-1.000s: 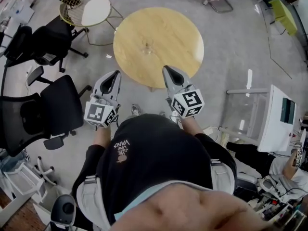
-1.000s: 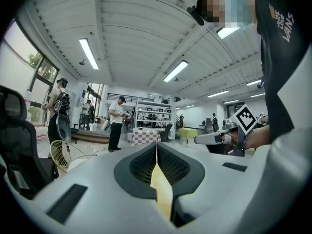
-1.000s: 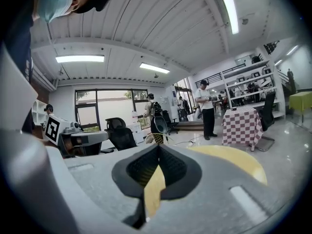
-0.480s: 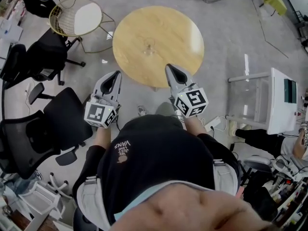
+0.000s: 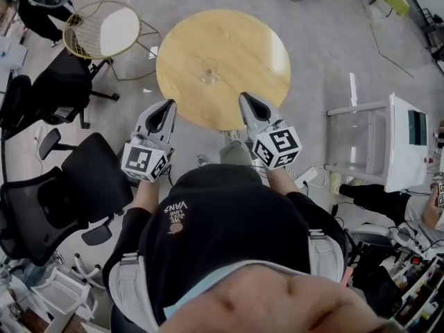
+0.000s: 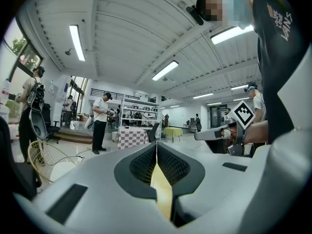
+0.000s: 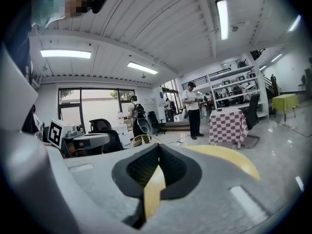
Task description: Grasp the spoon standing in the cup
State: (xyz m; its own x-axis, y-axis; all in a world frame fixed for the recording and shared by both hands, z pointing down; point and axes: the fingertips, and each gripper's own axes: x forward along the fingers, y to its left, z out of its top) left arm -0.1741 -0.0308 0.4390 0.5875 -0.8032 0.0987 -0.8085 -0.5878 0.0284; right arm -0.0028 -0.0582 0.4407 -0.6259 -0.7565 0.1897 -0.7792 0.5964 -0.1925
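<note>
Head view: left claw (image 5: 168, 105), right claw (image 5: 244, 98), both closed, empty; one cup (image 5: 208, 70), one table (image 5: 243, 50).

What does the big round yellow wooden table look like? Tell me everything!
The round table of pale yellowish wood stands on the grey floor, seen from above. Its flat top shows faint grain and a smooth circular edge. A small clear glass cup stands on it near the centre. The shut right gripper overlaps the table's near edge in the head view; whether they touch cannot be told.
</note>
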